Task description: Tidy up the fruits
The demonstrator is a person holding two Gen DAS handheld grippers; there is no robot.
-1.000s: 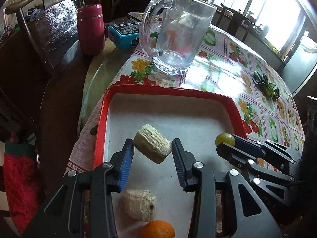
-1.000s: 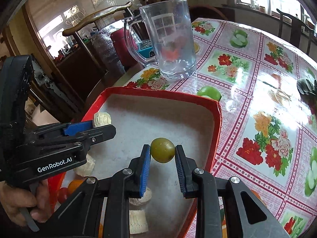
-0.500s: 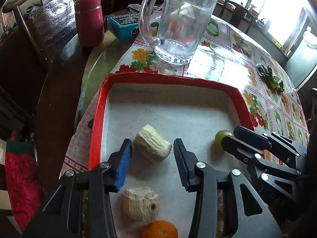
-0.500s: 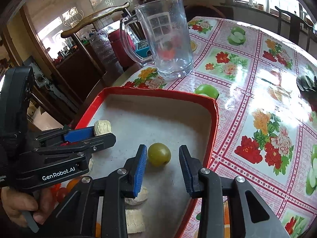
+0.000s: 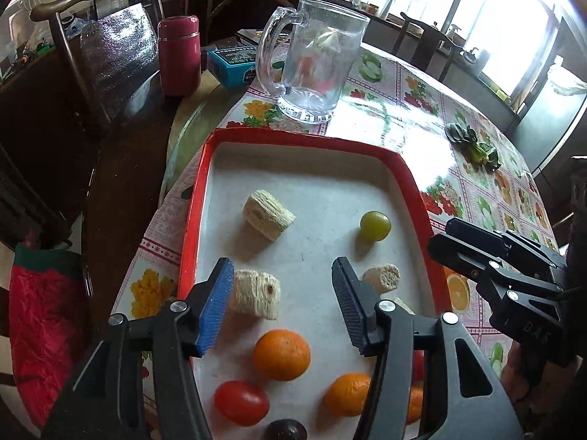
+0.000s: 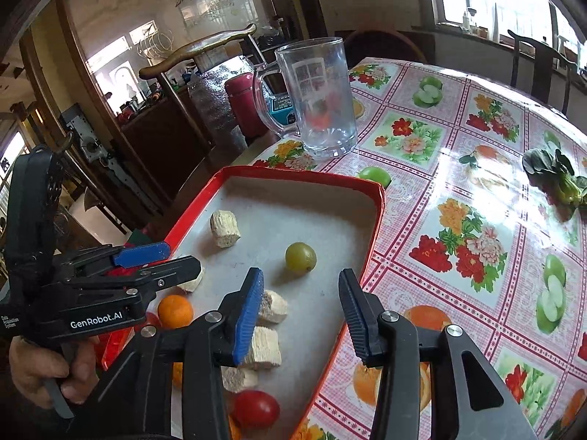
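Observation:
A red-rimmed tray [image 5: 205, 161] [image 6: 378, 212] lies on the flowered tablecloth. On its pale floor rest a cut corn-cob piece [image 5: 268, 214] [image 6: 224, 228] and a green grape [image 5: 375, 226] [image 6: 301, 258], both lying free. Nearer me are more cob pieces [image 5: 255, 294] [image 6: 262, 346], oranges [image 5: 281, 355] [image 6: 175, 311], a cherry tomato [image 5: 241, 402] [image 6: 256, 409] and a dark grape [image 5: 286, 431]. My left gripper [image 5: 282, 278] hangs over the tray's near part, jaws opening, nothing between them. My right gripper [image 6: 301, 291] is behind the green grape, jaws opening and empty.
A clear glass mug [image 5: 315, 69] [image 6: 317, 99] stands beyond the tray. A maroon flask [image 5: 179, 55] and a blue box [image 5: 234, 62] sit behind it to the left, by a chair [image 5: 95, 36]. Leafy greens [image 5: 473, 145] [image 6: 554, 176] lie at the right.
Both grippers opened and drew back and up. The cob piece left the left jaws and the green grape left the right jaws; both now lie on the tray floor.

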